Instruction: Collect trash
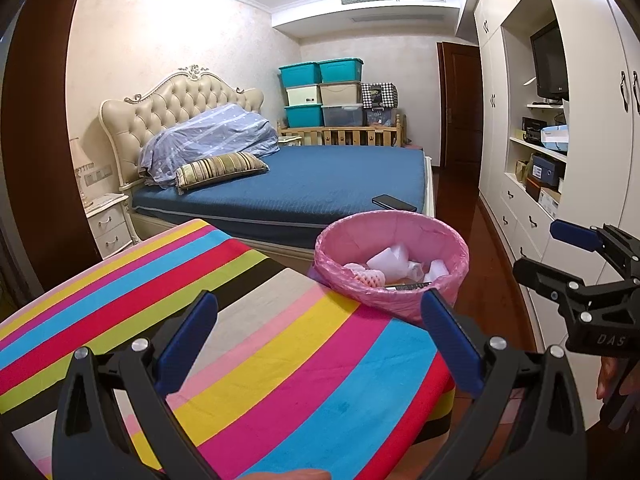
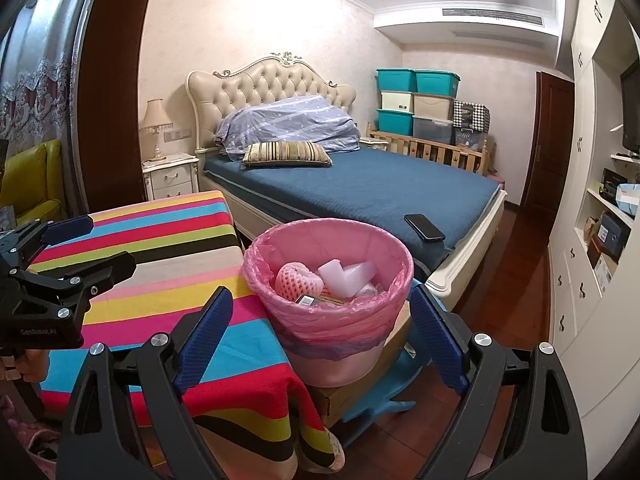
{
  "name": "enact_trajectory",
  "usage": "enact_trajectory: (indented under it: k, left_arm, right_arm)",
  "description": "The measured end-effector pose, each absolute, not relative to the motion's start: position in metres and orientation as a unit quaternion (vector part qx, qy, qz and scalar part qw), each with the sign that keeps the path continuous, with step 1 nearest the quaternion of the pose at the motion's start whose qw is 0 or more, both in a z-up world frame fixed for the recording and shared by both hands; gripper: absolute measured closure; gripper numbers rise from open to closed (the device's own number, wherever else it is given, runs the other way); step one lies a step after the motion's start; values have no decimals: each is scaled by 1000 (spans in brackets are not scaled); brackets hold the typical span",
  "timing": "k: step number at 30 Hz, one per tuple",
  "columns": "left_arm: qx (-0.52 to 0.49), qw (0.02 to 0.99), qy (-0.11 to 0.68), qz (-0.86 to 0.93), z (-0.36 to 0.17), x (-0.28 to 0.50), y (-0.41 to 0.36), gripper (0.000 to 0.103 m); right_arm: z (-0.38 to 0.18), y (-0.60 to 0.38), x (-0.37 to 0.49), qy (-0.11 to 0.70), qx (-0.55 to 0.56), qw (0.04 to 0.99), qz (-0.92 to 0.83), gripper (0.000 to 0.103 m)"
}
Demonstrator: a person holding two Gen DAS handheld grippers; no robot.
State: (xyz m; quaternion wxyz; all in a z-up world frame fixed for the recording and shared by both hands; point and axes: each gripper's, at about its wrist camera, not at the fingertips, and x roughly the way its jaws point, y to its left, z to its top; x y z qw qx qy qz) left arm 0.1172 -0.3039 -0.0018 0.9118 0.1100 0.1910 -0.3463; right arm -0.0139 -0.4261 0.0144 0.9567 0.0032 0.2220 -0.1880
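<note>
Both grippers stand wide with nothing between their pads: the left gripper (image 1: 320, 336) hangs over the striped cloth (image 1: 248, 344), the right gripper (image 2: 322, 334) frames the bin (image 2: 332, 280) from the near side, clear of it on both flanks.

Trash lies inside the bin, which stands just beside the cloth's far corner, raised on a box (image 2: 360, 384) and a blue stool (image 2: 384, 396), near the foot of the bed (image 2: 360, 188). In it show a pink foam net (image 2: 298, 278), white foam scraps (image 2: 344, 274) and a small dark packet (image 2: 306, 301). No loose trash shows on the cloth, so collecting looks largely done.

Judged by look, all of it is very light. The net is soft and springy and would squash under a pinch, so a hold across its middle suits. The scraps are stiff but crumbly; gentle closing on a broad face is safer. The pink liner (image 2: 256, 264) is thin and slippery, and its bunched rim is the likeliest place to gather it. The bin itself could tip off its perch if nudged.
</note>
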Motion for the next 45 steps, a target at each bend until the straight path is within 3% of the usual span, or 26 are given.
enact_trajectory:
  k: [45]
  left_arm:
    - [87,898,197,-384,0,111,-309,5]
  right_arm:
    - [15,-430,-15,222,12,956,-189,18]
